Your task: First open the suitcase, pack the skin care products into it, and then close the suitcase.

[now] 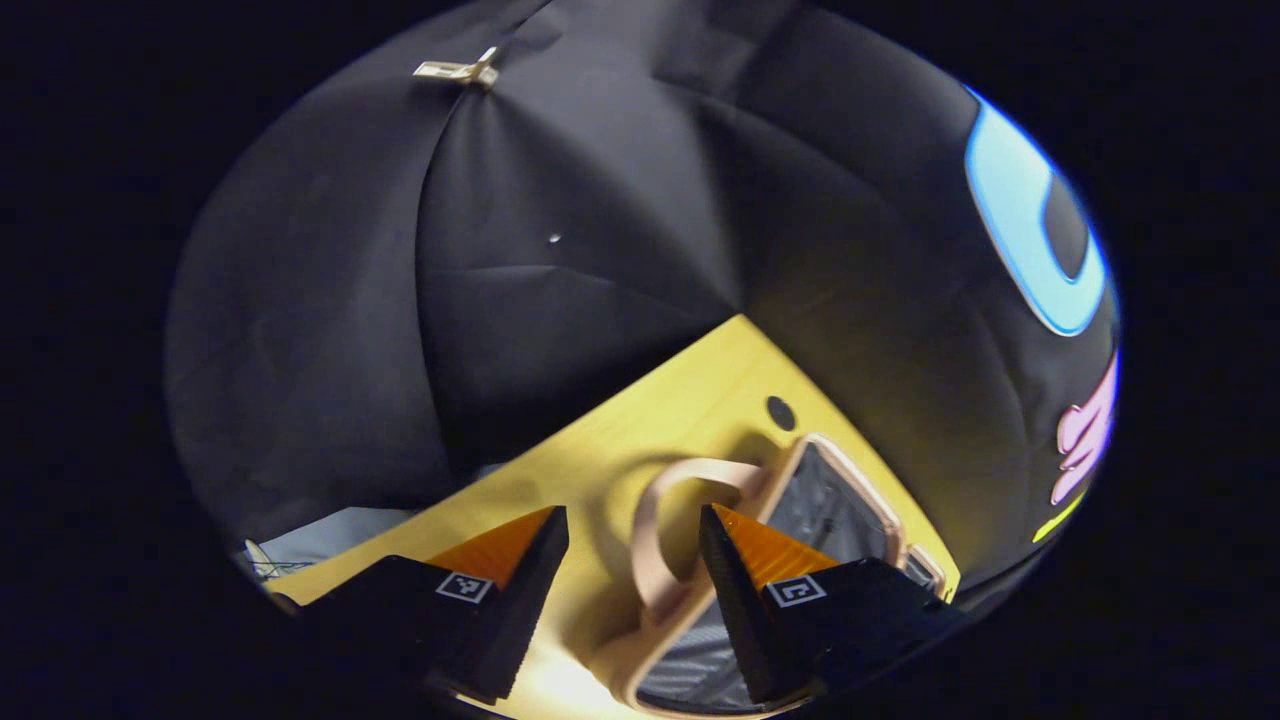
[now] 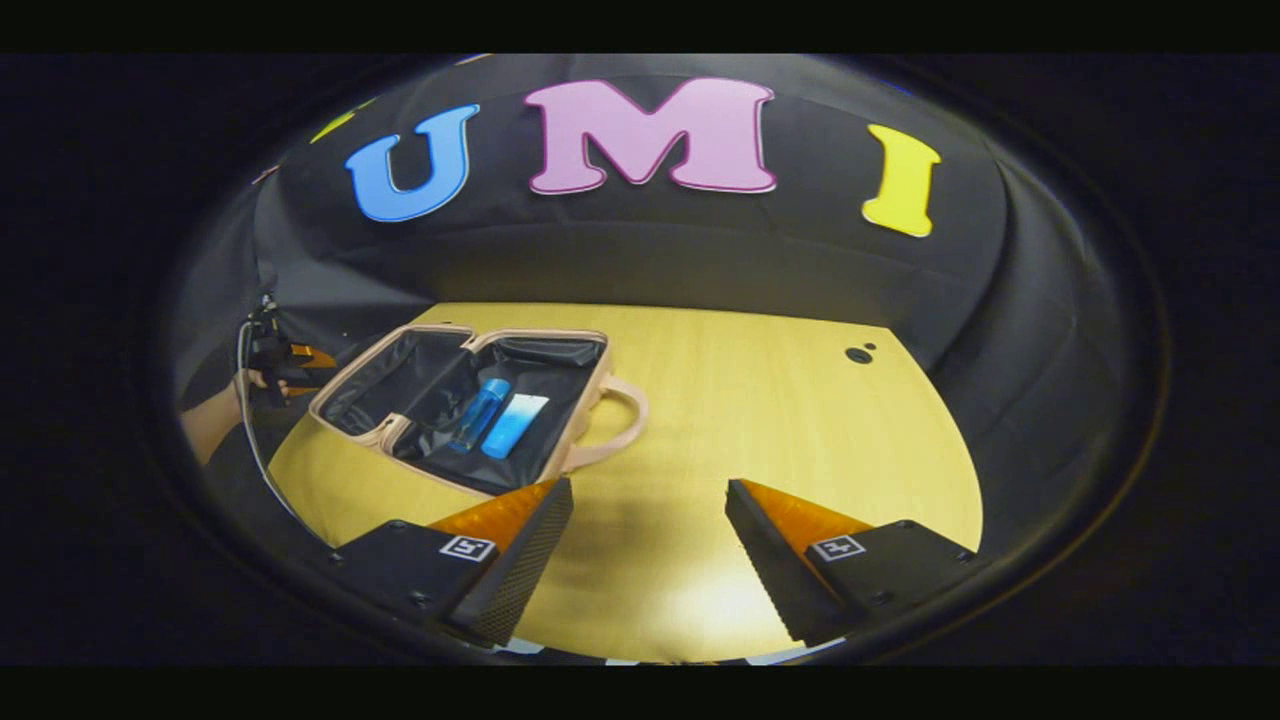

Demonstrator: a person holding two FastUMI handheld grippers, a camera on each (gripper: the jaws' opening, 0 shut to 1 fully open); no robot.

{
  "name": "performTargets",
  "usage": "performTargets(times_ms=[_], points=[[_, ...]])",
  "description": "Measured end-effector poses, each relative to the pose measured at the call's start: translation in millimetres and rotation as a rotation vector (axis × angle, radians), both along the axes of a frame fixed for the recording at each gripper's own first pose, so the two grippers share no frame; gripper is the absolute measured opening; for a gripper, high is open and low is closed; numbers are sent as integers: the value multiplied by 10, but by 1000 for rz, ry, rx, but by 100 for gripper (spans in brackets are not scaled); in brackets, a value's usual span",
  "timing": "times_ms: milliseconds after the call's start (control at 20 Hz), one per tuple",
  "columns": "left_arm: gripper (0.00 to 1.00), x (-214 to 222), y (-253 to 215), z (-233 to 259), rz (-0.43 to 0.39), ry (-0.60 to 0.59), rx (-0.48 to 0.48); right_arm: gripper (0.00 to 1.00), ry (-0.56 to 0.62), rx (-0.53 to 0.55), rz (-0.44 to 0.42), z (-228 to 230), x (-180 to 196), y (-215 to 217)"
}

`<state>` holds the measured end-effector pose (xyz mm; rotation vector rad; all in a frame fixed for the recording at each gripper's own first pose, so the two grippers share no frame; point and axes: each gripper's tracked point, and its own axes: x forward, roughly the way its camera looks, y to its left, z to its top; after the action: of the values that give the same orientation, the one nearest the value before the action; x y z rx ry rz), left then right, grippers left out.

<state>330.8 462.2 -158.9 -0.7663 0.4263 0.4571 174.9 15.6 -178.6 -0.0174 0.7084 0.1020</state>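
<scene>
A beige suitcase (image 2: 530, 334) lies open on the left of the wooden table (image 2: 760, 420), its dark lining showing. Inside it rest a blue bottle (image 2: 480, 413) and a pale blue tube (image 2: 515, 425), side by side. Its loop handle (image 2: 622, 420) points toward the table's middle. My right gripper (image 2: 650, 530) is open over bare tabletop, right of the case, holding nothing. In the left gripper view, my left gripper (image 1: 635, 520) is open just above the handle (image 1: 690, 468), whose loop lies between the fingers without being pinched. The suitcase rim (image 1: 858, 478) runs past the right finger.
A hand (image 2: 210, 420) holds the left gripper (image 2: 275, 360) at the suitcase's far left side, with a cable hanging from it. A small dark hole (image 2: 858, 354) marks the table's back right. Black cloth walls enclose the table (image 1: 640, 420) closely behind.
</scene>
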Motion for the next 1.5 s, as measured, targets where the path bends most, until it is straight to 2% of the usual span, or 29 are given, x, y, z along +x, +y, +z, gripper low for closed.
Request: performTargets(times_ms=[150,250,350,400,450,550,600,650,750,950,1000,1050,1200,1250,1300,1350,1500], points=[[77,180,21,-224,-16,6,-96,98,39,-30,-32,-35,-224,-220],[75,250,14,-195,-26,-29,-149,98,58,-33,-57,-65,-321,-299],[75,282,-4,-155,-57,-58,-193,98,59,12,-97,-61,-327,-297],[54,298,-32,-174,-66,-54,-223,98,63,24,-107,-64,-319,-299],[53,338,-91,-204,-83,-46,-260,98,67,26,-109,-79,-315,-288],[19,306,-224,-309,-128,-10,-316,98,60,20,-101,-56,-308,-290],[23,299,-188,-289,-118,-21,-305,98,55,16,-97,-45,-313,-285],[20,314,-171,-275,-125,-24,-310,98,50,13,-98,-36,-318,-289],[17,308,-198,-172,-148,-49,-287,98,50,12,-100,-55,-342,-297],[7,224,-212,166,-202,-87,-175,98,66,41,-113,-100,-403,-275],[6,204,-217,327,-217,-118,-153,89,62,45,-110,-93,-398,-265],[6,157,-254,489,-234,-147,-125,98,58,47,-103,-92,-383,-242],[6,-33,-352,979,-309,-217,-5,98,43,60,-91,-88,-355,-167],[6,-98,-539,1153,-343,-234,46,98,35,76,-97,-77,-351,-128],[2,-131,-708,1327,-375,-246,82,100,28,96,-101,-78,-354,-69],[6,-160,-835,1545,-399,-258,114,98,21,111,-103,-69,-353,-37],[6,-260,-1362,2065,-498,-314,219,98,-4,109,-106,-73,-406,-31]])
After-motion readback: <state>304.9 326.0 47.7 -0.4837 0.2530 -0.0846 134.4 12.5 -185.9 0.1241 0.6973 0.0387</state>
